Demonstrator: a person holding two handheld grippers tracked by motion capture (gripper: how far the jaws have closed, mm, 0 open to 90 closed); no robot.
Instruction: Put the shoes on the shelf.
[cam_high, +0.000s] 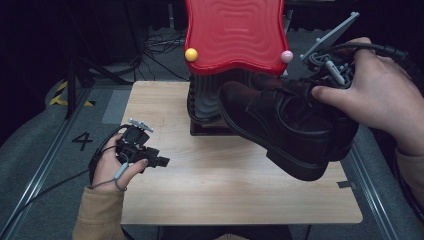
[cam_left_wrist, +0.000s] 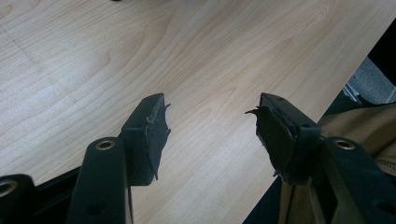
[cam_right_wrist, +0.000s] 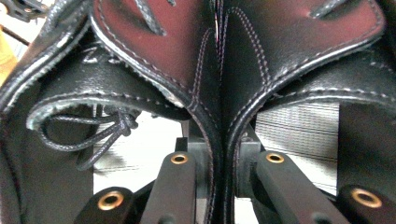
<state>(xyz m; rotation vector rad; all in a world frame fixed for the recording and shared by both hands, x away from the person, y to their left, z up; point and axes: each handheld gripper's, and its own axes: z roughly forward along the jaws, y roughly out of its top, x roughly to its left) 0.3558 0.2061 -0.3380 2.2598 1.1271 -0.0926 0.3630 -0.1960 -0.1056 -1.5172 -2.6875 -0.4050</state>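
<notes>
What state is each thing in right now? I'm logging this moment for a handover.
Black shoes: two, pinched together at their inner walls, held in the air over the table, laces loose.
Right gripper: shut on the shoes.
Left gripper: open, nothing between its jaws, low over the table.
Red rack: standing at the table's far edge.

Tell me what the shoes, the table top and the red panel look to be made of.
Shoes: black leather or a leather look-alike, smooth with a soft sheen; stitched seams and cut edges show in the right gripper view, with a reddish-brown lining.
Table top: pale wood or wood-look laminate, matt, with visible grain.
Red panel: probably moulded plastic, glossy, with raised wavy ridges.
</notes>
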